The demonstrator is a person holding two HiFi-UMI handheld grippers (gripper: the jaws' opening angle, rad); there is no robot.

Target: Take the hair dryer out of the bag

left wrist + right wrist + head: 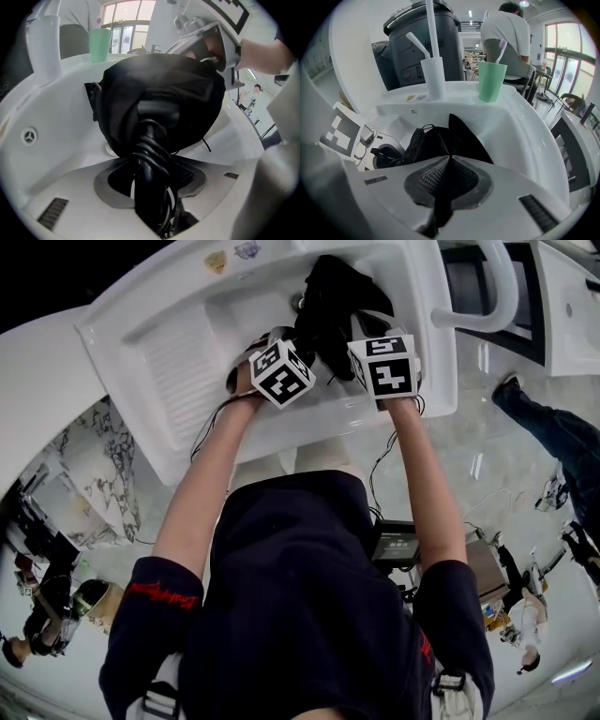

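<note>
White sink basin [178, 352], green cup [491, 80] on its rim. Black bag [187, 93] in the basin. Left gripper [151, 201] clamped on the hair dryer [152, 145] by the handle (cord wound round it), its head inside the bag. Right gripper [439, 206] pinched tight on bag fabric.

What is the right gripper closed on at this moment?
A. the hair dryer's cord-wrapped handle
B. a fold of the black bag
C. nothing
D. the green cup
B: in the right gripper view, the right gripper pinches a fold of the black bag between its closed jaws, while the hair dryer is held by its handle in the left gripper.
</note>
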